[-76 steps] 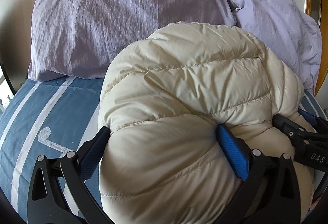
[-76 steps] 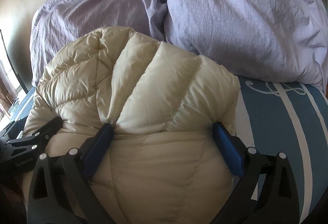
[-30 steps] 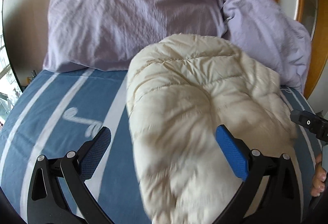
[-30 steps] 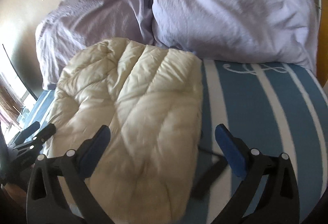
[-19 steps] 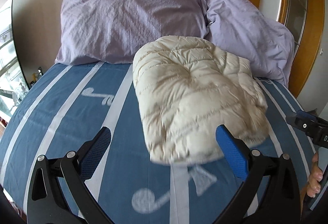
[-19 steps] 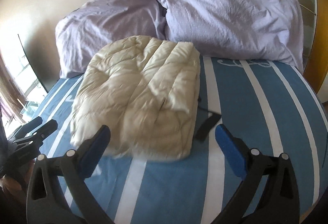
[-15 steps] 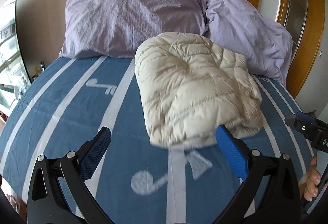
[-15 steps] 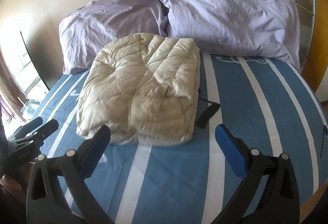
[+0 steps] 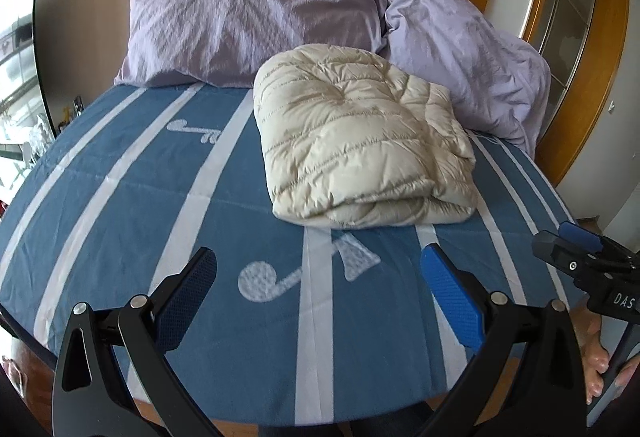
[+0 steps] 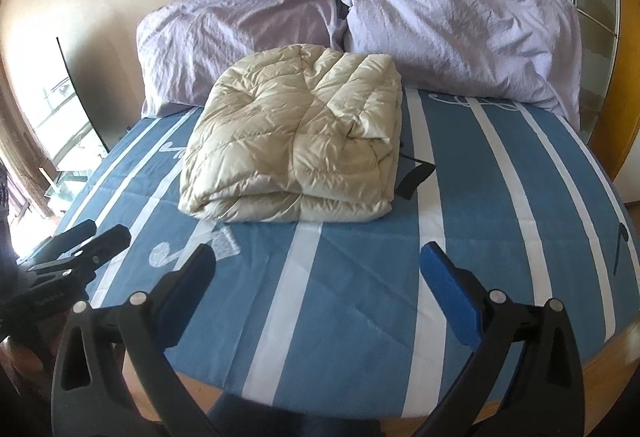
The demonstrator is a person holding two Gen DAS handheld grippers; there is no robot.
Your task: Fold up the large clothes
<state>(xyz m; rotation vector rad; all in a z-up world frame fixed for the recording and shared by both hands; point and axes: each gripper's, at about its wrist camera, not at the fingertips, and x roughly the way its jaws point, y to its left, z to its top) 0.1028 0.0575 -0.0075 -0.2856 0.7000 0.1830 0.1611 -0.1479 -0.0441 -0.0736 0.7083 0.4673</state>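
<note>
Both grippers, the left gripper (image 9: pixel 318 293) and the right gripper (image 10: pixel 318 291), hung over the near edge of the bed (image 9: pixel 120 205) with jaws spread wide and nothing between them. Well apart from them, the folded cream jacket (image 9: pixel 360 149) lay on the blue striped sheet, its far end against two purple pillows (image 10: pixel 248 33).

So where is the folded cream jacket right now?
The cream jacket lies folded on the blue striped bedspread, its far end against the two lilac pillows, held by neither claw.
</note>
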